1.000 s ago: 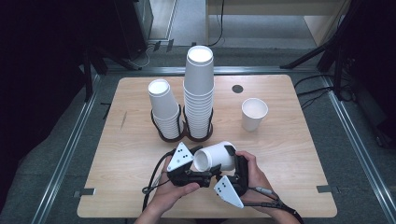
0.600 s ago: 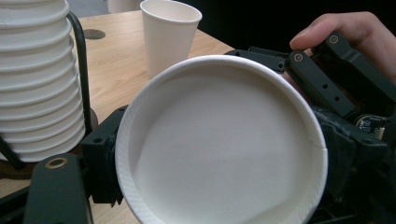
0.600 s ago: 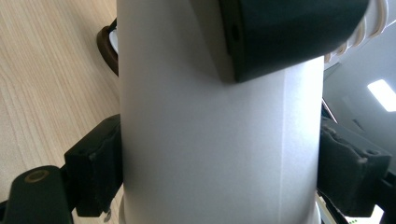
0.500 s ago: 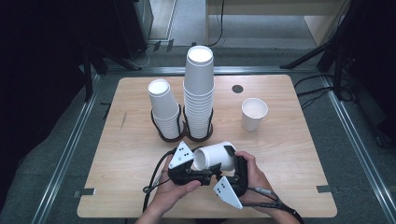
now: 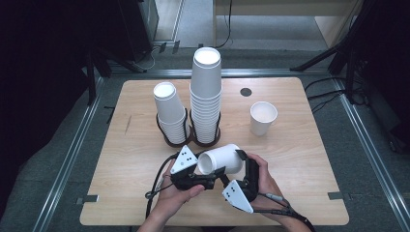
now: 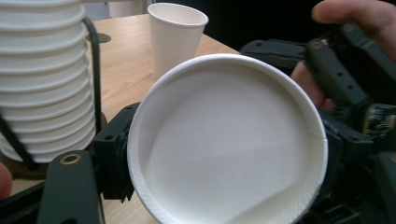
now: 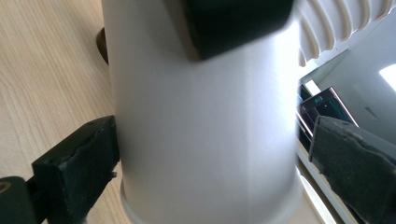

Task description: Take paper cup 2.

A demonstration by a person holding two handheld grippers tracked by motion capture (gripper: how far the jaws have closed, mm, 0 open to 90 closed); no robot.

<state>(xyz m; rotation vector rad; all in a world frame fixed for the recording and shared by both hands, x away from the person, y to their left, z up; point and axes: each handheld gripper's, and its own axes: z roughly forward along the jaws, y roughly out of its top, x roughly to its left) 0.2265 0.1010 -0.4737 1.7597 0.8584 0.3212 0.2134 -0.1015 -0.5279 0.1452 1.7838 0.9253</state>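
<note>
Jaws: left gripper (image 5: pixel 205 180) closed on cup (image 5: pixel 220 159), right gripper (image 5: pixel 241 166) just opened.

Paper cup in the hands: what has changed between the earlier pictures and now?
The left tongs have just been closing and now pinch the paper cup at its rim. The right tongs have just been opening, with the cup between them and a gap at one pad. Hands, cup stacks and lone cup stayed put.
</note>
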